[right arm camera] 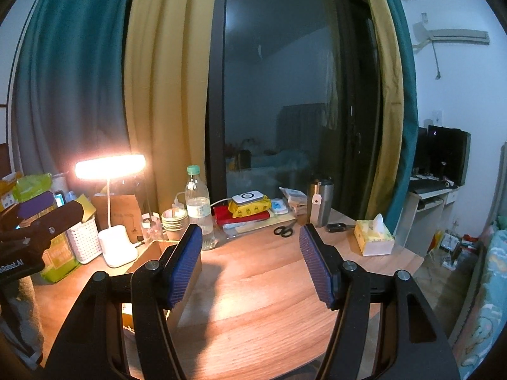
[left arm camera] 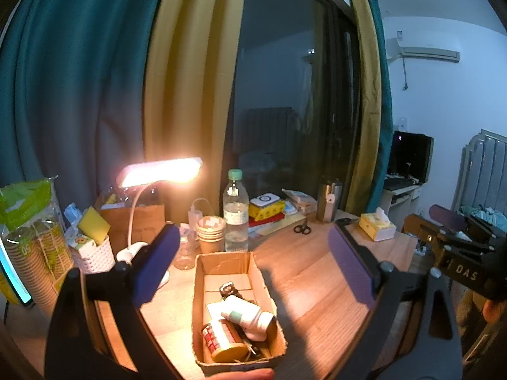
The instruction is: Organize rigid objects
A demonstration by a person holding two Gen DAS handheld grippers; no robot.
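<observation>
An open cardboard box (left arm camera: pixel 259 281) sits on the wooden desk between my left gripper's fingers. It holds a white bottle (left arm camera: pixel 248 316), a red-labelled jar with a yellow lid (left arm camera: pixel 223 340) and a small dark item (left arm camera: pixel 229 288). My left gripper (left arm camera: pixel 253 253) is open and empty above the box. My right gripper (right arm camera: pixel 250 253) is open and empty over bare desk, with the box (right arm camera: pixel 158 250) behind its left finger. The right gripper also shows at the right edge of the left wrist view (left arm camera: pixel 459 243).
A lit desk lamp (right arm camera: pixel 111 164), paper cups (left arm camera: pixel 210 232), a water bottle (left arm camera: pixel 235 212), black scissors (right arm camera: pixel 284 230), a steel tumbler (right arm camera: pixel 320 204), a tissue box (right arm camera: pixel 374 236), stacked packets (right arm camera: pixel 250 209) and a white basket (left arm camera: pixel 95 256) line the desk's back. The desk edge drops off right.
</observation>
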